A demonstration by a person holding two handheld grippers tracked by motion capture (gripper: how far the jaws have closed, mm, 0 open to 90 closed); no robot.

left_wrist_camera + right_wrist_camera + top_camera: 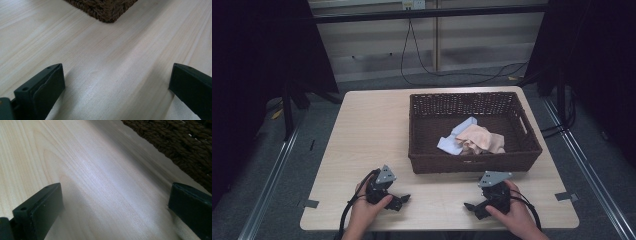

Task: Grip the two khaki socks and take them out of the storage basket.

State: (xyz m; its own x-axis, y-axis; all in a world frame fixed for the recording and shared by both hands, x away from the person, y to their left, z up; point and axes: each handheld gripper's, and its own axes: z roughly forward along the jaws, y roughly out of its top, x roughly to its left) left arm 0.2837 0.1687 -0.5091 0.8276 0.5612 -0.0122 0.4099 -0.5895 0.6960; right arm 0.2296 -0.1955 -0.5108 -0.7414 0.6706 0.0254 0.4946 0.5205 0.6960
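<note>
A dark brown wicker basket [422, 162] stands on the right half of the pale wooden table [367, 135]. Inside it lie a crumpled peach cloth [482, 139] and a light blue cloth [451, 142] partly under it. My left gripper [403, 201] rests low on the table near the front edge, in front of the basket's left corner, open with nothing between its jaws. My right gripper [471, 207] rests near the front edge below the basket's right half, open and empty too. The basket's corner [107, 11] shows ahead in the left gripper view, and its woven wall [180, 142] in the right gripper view.
Black cables [422, 65] hang and run over the grey floor behind the table. Dark stands and curtains flank both sides. Tape marks [309, 203] sit at the table's front corners. Bare tabletop lies left of the basket.
</note>
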